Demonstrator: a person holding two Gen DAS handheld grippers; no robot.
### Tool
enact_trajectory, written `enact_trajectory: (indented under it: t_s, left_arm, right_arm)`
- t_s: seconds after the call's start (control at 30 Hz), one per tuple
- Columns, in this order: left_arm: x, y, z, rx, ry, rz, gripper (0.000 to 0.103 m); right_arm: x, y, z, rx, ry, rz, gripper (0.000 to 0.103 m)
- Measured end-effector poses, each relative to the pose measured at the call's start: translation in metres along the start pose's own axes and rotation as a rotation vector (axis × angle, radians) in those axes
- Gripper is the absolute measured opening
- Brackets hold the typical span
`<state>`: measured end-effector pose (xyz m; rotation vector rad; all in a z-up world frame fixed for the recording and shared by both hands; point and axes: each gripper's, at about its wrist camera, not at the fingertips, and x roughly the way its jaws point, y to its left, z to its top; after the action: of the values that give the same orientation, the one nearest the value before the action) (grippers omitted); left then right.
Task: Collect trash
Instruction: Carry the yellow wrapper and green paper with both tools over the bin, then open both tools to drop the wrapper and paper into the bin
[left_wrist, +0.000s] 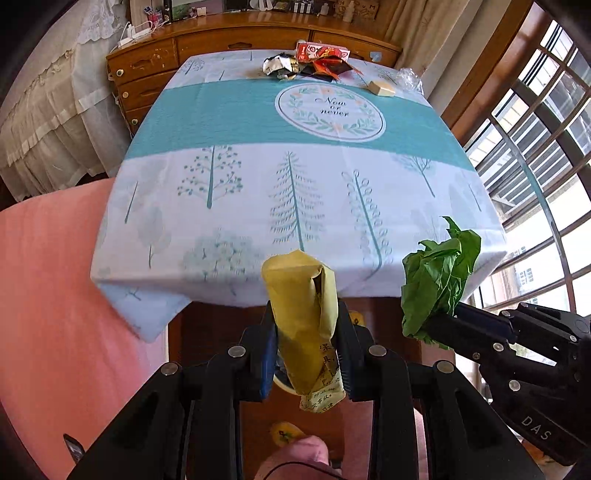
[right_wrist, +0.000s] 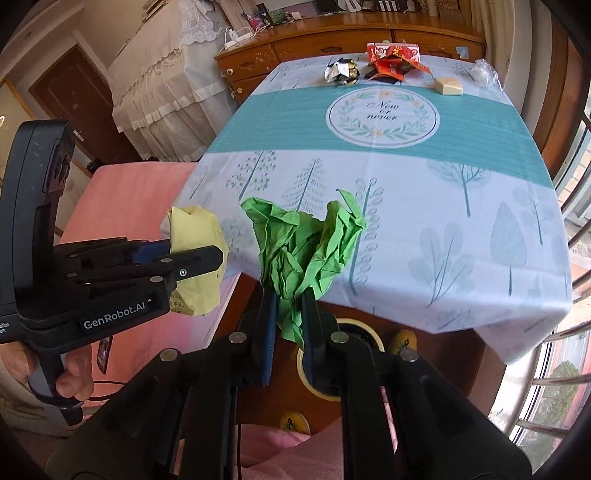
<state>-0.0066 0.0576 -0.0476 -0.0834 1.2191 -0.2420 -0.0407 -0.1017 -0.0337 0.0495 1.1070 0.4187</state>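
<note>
- Left gripper (left_wrist: 306, 354): jaws clamped on a yellow paper wrapper (left_wrist: 301, 314), which stands up between them, with printed characters on its lower end; held off the near edge of the table (left_wrist: 221, 273).
- Right gripper (right_wrist: 290, 332): jaws narrow, pinching a crumpled green paper (right_wrist: 303, 251) that fans out above them, also off the table's near edge, just beside the left gripper.
- A hand (right_wrist: 70, 373) grips the left gripper's handle.
- Below the grippers: a round, yellow-rimmed opening (right_wrist: 332, 391) on the floor, partly hidden.
- Tablecloth (left_wrist: 229, 118): tree print, teal band, round "Now or never" emblem.
- Far end of table: crumpled foil wrapper (left_wrist: 277, 66), red and black wrappers (left_wrist: 325, 66), red carton (left_wrist: 321, 51), cream box (left_wrist: 382, 88), clear plastic (left_wrist: 408, 77).
- Beyond: wooden dresser (left_wrist: 147, 70).
</note>
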Motion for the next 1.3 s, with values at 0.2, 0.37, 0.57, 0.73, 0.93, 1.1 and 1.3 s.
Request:
enact_trajectory:
  t_s: [0.2, 0.37, 0.57, 0.73, 0.93, 1.1, 1.3]
  left_arm:
    - [0.02, 0.002, -0.052, -0.015, 0.087, -0.004, 0.027]
    - [0.064, -0.007, -0.07, -0.041, 0.153, -0.001, 0.027]
    - [0.144, -0.008, -0.091, -0.065, 0.175, 0.002, 0.028]
    - [0.228, -0.002, -0.108, -0.108, 0.19, 0.01, 0.028]
    - [0.312, 0.003, -0.135, -0.102, 0.205, 0.012, 0.03]
    - [0.362, 0.005, -0.153, -0.093, 0.241, 0.008, 0.037]
    - [0.382, 0.016, -0.168, -0.091, 0.233, -0.014, 0.065]
  right_arm:
    - [0.011, 0.013, -0.049, 0.025, 0.086, -0.026, 0.01]
    - [0.038, -0.003, -0.078, 0.068, 0.172, -0.049, 0.01]
    - [0.106, -0.037, -0.108, 0.062, 0.248, -0.09, 0.01]
    - [0.178, -0.068, -0.138, 0.058, 0.286, -0.11, 0.01]
    - [0.254, -0.099, -0.175, 0.061, 0.306, -0.105, 0.01]
    - [0.3, -0.118, -0.197, 0.085, 0.321, -0.096, 0.011]
    - [0.327, -0.131, -0.207, 0.117, 0.316, -0.074, 0.014]
